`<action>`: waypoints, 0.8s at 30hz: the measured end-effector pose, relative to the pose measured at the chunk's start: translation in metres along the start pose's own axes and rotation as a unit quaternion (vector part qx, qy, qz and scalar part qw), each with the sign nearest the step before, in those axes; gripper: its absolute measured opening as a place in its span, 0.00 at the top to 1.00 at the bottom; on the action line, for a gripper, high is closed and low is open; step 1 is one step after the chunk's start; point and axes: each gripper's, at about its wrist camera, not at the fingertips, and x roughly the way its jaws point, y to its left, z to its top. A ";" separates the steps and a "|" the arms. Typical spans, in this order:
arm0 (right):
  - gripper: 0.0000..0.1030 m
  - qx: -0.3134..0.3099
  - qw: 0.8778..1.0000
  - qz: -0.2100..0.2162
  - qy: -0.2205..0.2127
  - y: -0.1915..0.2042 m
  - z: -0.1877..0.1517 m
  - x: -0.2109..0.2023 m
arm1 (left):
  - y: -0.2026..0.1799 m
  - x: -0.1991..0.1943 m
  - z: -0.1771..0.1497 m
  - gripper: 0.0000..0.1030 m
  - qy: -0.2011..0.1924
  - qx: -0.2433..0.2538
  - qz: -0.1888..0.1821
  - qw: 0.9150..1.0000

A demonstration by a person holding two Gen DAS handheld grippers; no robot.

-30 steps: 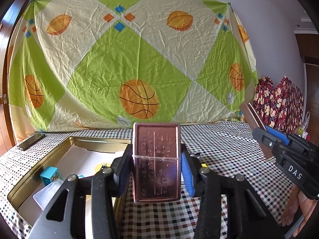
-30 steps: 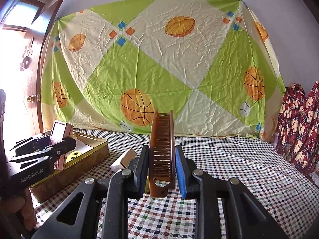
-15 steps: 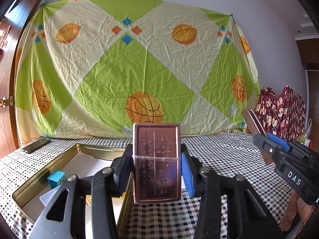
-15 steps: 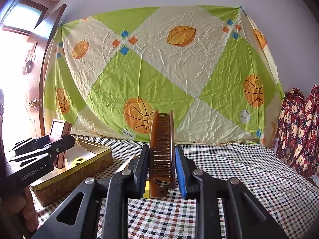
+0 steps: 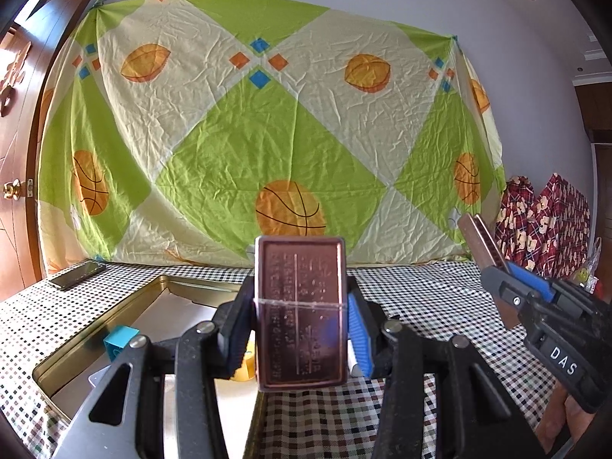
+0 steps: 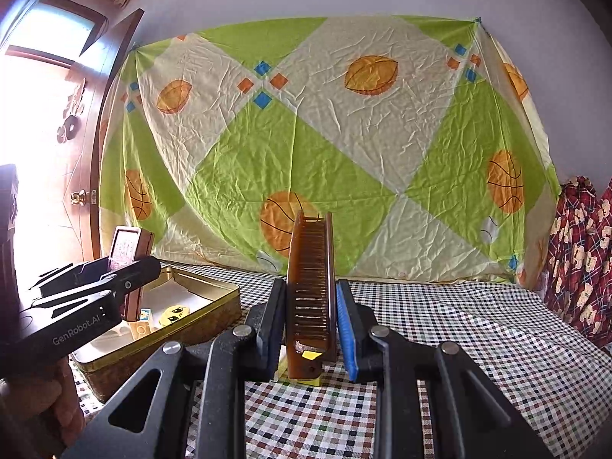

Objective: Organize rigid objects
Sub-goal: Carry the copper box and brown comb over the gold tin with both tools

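My left gripper [image 5: 300, 329] is shut on a copper-coloured lighter [image 5: 300, 311], held upright above the right rim of the gold tin tray [image 5: 160, 281]. My right gripper [image 6: 310, 325] is shut on a brown folding comb [image 6: 311, 287], held upright above the checked tablecloth. The right gripper with the comb [image 5: 482, 246] shows at the right in the left wrist view. The left gripper with the lighter [image 6: 128, 252] shows over the tray [image 6: 214, 315] in the right wrist view.
The tray holds a blue block [image 5: 118, 344], a yellow smiley piece [image 6: 174, 313] and other small pieces. A dark phone [image 5: 76, 275] lies at the table's far left. A basketball-print sheet [image 5: 267, 145] hangs behind. A yellow item [image 6: 308, 378] lies under the comb.
Both grippers have risen and tilted up, so the sheet sits lower in both views. Each still holds its object. The left gripper stays over the tray's right rim.
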 end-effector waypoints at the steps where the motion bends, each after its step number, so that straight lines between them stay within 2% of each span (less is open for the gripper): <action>1: 0.73 0.000 1.000 0.001 0.000 0.001 0.000 0.000 | 0.002 0.000 0.000 0.57 0.001 -0.002 0.001 1.000; 24: 0.73 -0.009 0.998 0.056 0.015 0.048 0.002 0.017 | 0.049 -0.005 -0.001 0.57 0.014 -0.033 0.025 0.999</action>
